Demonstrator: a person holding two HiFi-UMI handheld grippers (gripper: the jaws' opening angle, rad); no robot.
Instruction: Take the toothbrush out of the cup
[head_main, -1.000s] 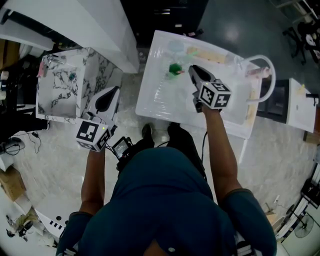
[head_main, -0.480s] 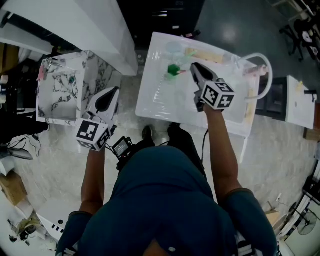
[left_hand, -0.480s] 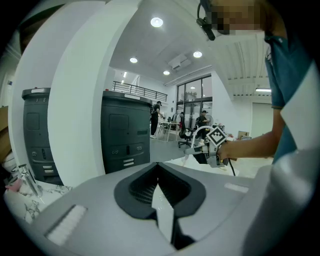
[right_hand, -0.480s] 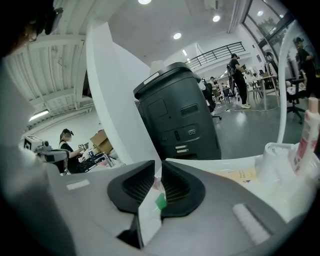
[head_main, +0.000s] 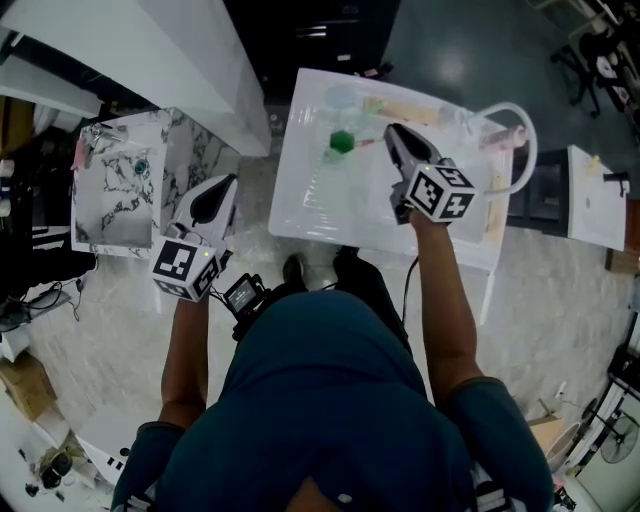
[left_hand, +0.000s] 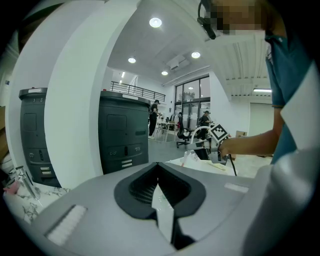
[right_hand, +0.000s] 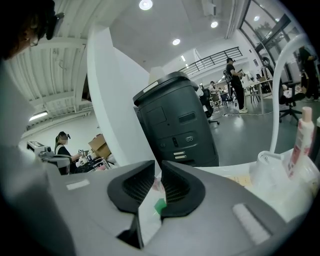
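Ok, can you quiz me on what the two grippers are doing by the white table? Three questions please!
1. True or false: the left gripper is reaching over the white table.
2. Pick one: the cup close to the right gripper is A) red, B) green, C) black.
3. Short answer: which gripper has the thin pink toothbrush between its jaws?

Key
1. False. It hangs off to the side of the table, jaws shut with nothing in them.
2. B.
3. The right one.
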